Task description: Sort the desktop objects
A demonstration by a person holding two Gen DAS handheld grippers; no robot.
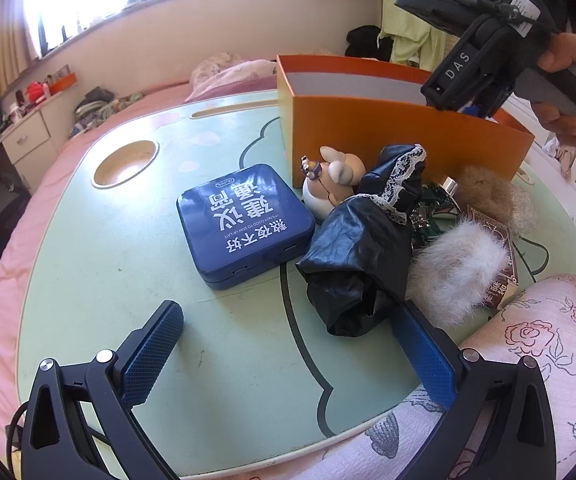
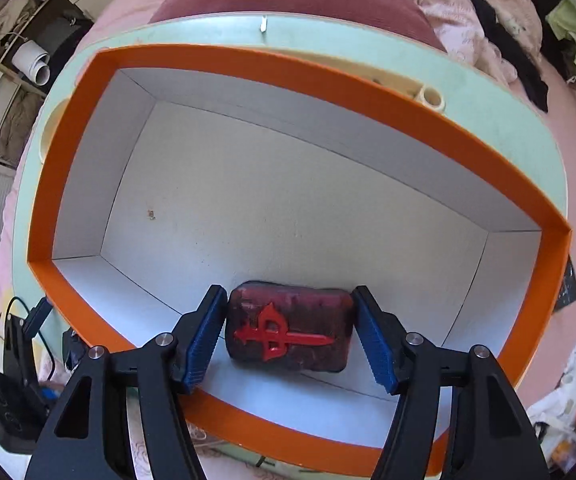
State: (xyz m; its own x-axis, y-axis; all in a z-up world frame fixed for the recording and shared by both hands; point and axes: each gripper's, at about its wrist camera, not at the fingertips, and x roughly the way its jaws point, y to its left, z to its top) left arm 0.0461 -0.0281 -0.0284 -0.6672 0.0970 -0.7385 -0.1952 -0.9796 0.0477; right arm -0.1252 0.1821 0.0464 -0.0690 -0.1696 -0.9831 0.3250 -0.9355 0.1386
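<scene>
One dark red tin [image 2: 290,326] with a raised red emblem sits between the pads of the right gripper [image 2: 289,334], low inside the orange box [image 2: 247,66], close to the box's near wall and apparently on or just above its white floor. It looks rigid, light and smooth-sided, so the short ends where the pads now flank it seem the sensible place to grip. The left pad touches its end; the right pad looks just at the other end, so whether it is truly clamped I cannot tell. The left gripper [image 1: 292,354] hangs with jaws wide apart and nothing in them over the green lap desk [image 1: 127,280], near its front edge. Ahead lie a blue tin [image 1: 245,226], a crumpled black garment [image 1: 364,248], soft and limp, and a white fur puff [image 1: 458,266], all in front of the box
</scene>
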